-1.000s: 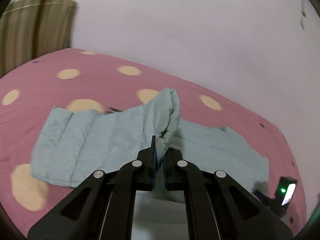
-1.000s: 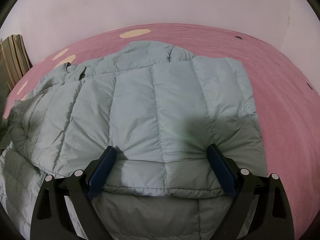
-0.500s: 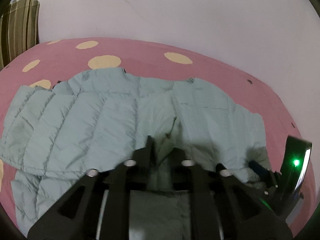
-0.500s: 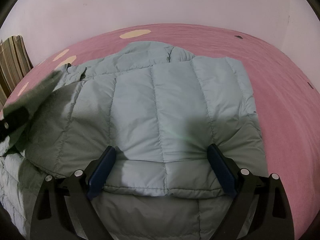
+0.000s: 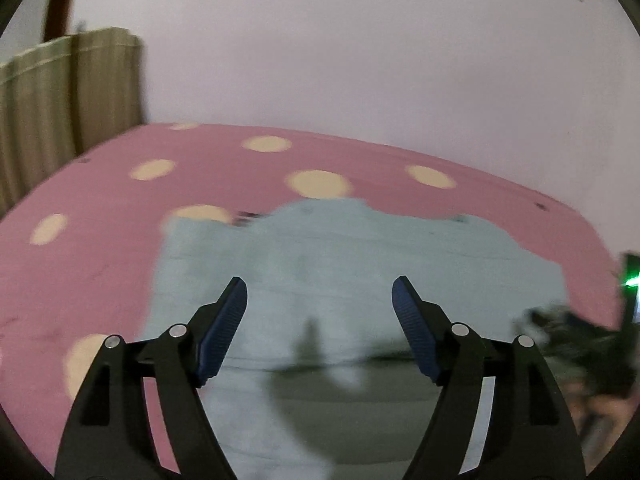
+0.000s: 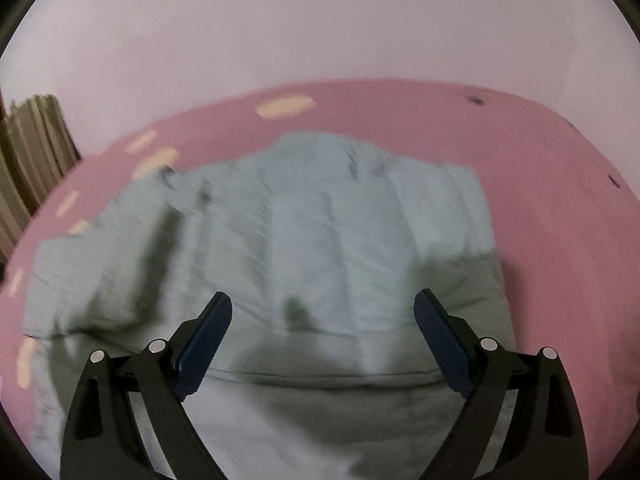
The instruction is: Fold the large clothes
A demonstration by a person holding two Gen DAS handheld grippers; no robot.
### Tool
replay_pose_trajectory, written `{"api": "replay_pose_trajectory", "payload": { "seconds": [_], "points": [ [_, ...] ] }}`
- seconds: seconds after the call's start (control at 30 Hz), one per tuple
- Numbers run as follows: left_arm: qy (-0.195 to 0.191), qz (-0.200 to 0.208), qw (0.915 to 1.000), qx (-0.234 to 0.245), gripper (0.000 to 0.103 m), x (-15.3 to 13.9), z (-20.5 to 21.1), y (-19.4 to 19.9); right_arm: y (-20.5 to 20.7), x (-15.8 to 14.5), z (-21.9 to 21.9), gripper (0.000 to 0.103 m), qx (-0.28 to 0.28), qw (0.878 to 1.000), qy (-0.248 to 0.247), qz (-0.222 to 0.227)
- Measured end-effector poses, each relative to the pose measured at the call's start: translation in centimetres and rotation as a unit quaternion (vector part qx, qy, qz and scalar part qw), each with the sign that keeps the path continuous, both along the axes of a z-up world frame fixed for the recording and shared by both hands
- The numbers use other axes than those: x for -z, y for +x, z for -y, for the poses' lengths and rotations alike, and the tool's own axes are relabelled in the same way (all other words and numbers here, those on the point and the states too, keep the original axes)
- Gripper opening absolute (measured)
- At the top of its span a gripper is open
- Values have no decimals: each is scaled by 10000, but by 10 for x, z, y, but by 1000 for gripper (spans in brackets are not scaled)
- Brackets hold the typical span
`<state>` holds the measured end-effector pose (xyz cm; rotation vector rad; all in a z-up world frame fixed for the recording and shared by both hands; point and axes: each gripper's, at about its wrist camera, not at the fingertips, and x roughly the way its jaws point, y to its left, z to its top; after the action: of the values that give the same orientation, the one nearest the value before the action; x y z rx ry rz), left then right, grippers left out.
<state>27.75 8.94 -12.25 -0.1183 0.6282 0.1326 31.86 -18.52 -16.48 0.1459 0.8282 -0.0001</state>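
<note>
A pale green quilted jacket [image 5: 352,264] lies spread on the pink sheet with cream dots [image 5: 120,216], both sides folded over its middle. In the left wrist view my left gripper [image 5: 320,292] hovers above the jacket's near part, its jaws opening, nothing between the blue pads [image 5: 224,328]. In the right wrist view the same jacket [image 6: 320,248] fills the middle, blurred. My right gripper [image 6: 323,308] stands open over the jacket's near hem and holds nothing.
A white wall [image 5: 360,60] rises right behind the bed. A striped beige curtain [image 5: 60,96] hangs at the far left. A dark device with a green light [image 5: 630,280] shows at the right edge of the left wrist view.
My left gripper carried a fold of the jacket across, let it go and opened wide, then drew back. The right gripper stayed open and rose a little above the hem.
</note>
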Motion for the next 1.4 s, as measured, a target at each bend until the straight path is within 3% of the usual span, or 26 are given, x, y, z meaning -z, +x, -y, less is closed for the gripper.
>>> {"api": "replay_pose_trajectory", "payload": {
  "seconds": [0.13,0.27,0.33,0.4,0.5,0.53,0.73,0.9,1.17,1.4],
  "points": [
    [-14,-126,9982,-586,75,8,-53,-5,8,-16,-40,91,-486,9987,167,40],
    [-12,-216,9951,-960,75,17,-88,-7,29,-3,-77,85,-738,9965,329,-209],
    [16,-258,9942,-1042,75,21,-97,-8,41,10,-88,60,-773,9948,469,-474],
    [53,-317,9937,-1075,75,27,-103,-7,51,28,-96,47,-785,9917,642,-792],
    [36,-384,9935,-1073,75,31,-107,-6,54,34,-100,14,-858,9900,747,-839],
    [-4,-383,9936,-1062,75,31,-108,-6,50,31,-101,8,-879,9900,765,-793],
    [-37,-216,9958,-893,75,19,-97,4,30,-12,-64,6,-630,9960,628,-128],
    [-90,-263,9974,-670,75,21,-73,23,22,-23,-5,6,-140,9987,483,21],
    [48,-644,9969,-442,75,45,-36,60,18,-2,62,6,381,9984,369,-214],
    [237,-970,9937,-501,75,71,-31,75,24,32,78,6,457,9963,470,-564]
  ]
}}
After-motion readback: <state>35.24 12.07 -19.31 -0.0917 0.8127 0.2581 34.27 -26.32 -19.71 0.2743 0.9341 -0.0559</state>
